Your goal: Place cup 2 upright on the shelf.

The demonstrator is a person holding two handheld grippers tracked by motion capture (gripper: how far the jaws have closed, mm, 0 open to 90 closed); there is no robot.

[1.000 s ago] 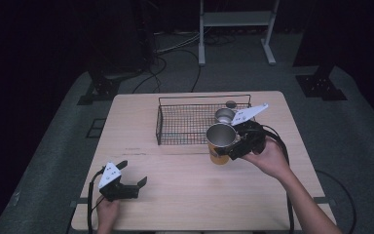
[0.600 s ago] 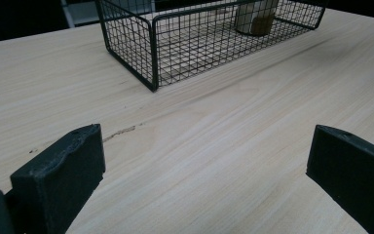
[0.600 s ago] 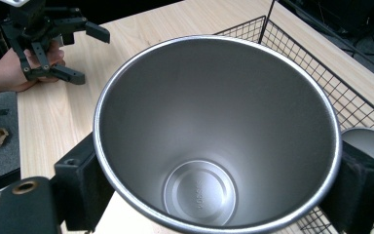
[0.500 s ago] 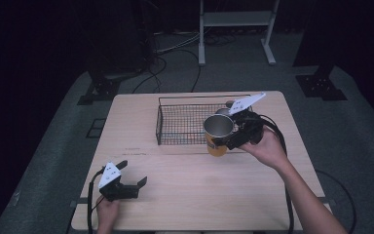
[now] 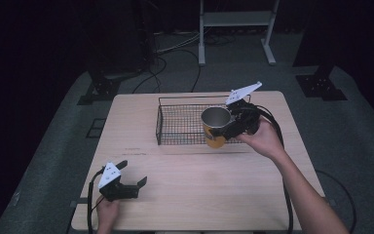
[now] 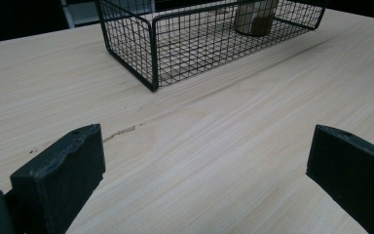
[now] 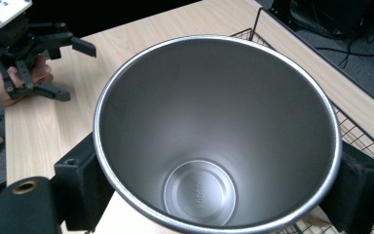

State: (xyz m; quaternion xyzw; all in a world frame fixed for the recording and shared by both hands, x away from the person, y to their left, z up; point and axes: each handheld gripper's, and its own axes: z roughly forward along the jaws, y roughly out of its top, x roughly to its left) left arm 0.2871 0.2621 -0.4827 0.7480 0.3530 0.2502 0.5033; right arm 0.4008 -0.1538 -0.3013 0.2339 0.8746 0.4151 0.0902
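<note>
Over the basket's (image 5: 180, 124) three o'clock end, the right gripper (image 5: 230, 127) pinches a cup (image 5: 215, 126) upright (mouth up), likely for lowering inside. At seven o'clock, the left gripper (image 5: 134, 175) rests spread and idle.

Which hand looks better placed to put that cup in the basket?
Right. Its tongs already grip the cup at the basket's near right edge. The left tongs sit open and empty on the table's near left.

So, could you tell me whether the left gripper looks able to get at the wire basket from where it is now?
Probably yes. The left gripper sits open near the table's front left, and bare tabletop lies between it and the wire basket; nothing stands in the way.
</note>
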